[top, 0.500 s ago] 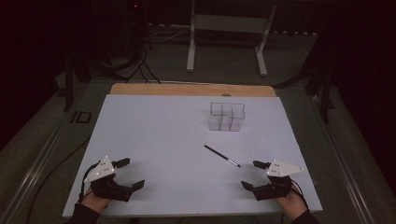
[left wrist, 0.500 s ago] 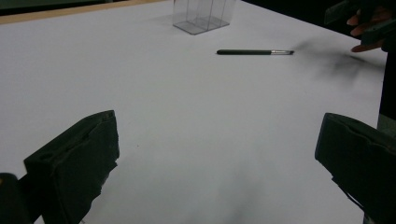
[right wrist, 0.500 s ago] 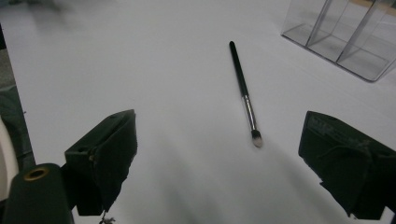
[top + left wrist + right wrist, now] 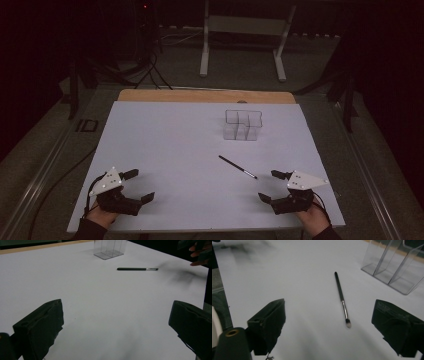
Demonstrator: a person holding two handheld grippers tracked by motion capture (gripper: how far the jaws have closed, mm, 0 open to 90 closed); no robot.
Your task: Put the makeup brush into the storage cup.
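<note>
A thin black makeup brush (image 4: 238,167) with a silver ferrule lies flat on the white table (image 4: 175,145), slightly right of centre. Behind it stands a clear plastic organizer (image 4: 242,124) with several compartments. My right gripper (image 4: 273,186) rests near the front right edge, open, with the brush tip a short way ahead of its jaws; the brush (image 4: 342,298) lies between them in the right gripper view. My left gripper (image 4: 137,186) sits open at the front left, nothing between its jaws. From there the brush (image 4: 137,269) and organizer (image 4: 109,249) lie far ahead.
A wooden strip (image 4: 205,96) runs along the table's far edge. Beyond it stands a white metal frame (image 4: 245,35) on the dark floor, with cables (image 4: 145,70) at the back left. A person's hand (image 4: 197,252) holds the other gripper at the upper right of the left gripper view.
</note>
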